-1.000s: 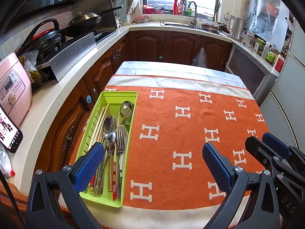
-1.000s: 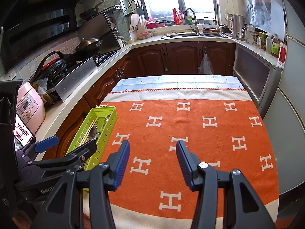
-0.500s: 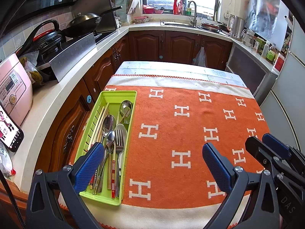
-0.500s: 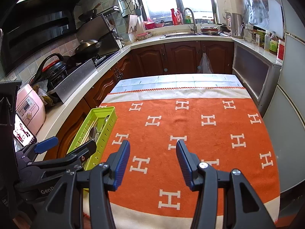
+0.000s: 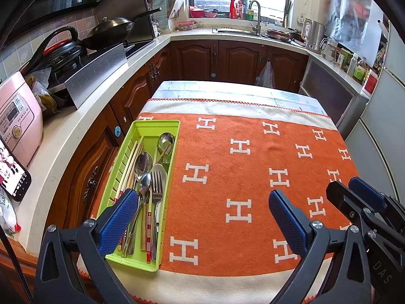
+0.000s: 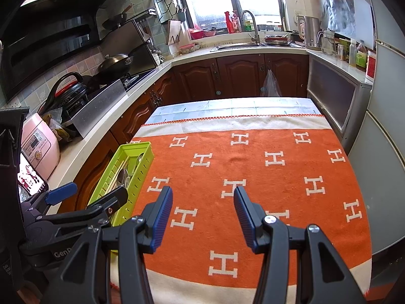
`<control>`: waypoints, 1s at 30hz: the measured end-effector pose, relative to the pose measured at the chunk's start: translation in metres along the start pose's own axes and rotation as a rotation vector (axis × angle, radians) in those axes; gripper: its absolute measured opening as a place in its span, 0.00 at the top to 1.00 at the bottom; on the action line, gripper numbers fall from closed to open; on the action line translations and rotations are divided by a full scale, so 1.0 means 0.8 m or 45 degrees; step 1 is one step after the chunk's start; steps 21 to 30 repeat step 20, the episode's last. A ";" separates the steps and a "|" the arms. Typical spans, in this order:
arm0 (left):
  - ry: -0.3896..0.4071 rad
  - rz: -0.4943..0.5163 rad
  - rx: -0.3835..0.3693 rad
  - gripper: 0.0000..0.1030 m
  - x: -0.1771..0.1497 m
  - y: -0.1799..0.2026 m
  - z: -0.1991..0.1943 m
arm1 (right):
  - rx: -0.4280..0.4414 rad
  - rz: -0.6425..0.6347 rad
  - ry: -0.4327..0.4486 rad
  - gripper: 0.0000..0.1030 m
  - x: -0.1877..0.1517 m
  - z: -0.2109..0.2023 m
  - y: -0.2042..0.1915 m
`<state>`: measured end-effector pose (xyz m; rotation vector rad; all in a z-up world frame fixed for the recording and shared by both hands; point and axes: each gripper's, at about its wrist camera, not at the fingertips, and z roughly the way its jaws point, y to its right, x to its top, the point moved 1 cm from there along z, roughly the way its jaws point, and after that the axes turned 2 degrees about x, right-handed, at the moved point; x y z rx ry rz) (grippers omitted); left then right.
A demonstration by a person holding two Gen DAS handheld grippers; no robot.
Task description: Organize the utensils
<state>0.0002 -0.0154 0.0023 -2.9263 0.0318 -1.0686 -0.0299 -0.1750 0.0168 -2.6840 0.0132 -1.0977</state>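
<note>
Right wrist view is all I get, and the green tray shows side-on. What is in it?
Observer: The left wrist view looks down into the tray: a fork lies among spoons, tines toward the far end.
Operator: Anything besides those?
Observer: Pale chopsticks lie along its left side.
Operator: The left gripper hides the near end from me.
Observer: A stick with red bands lies there, beside the fork's handle.
</note>
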 end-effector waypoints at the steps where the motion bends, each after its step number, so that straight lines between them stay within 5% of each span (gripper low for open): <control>1: -0.001 0.000 0.000 0.01 0.000 -0.001 0.000 | 0.000 0.000 0.000 0.51 0.000 0.000 0.000; 30: -0.005 0.003 0.000 0.01 -0.001 0.001 0.001 | 0.000 0.004 0.000 0.51 -0.002 0.000 0.001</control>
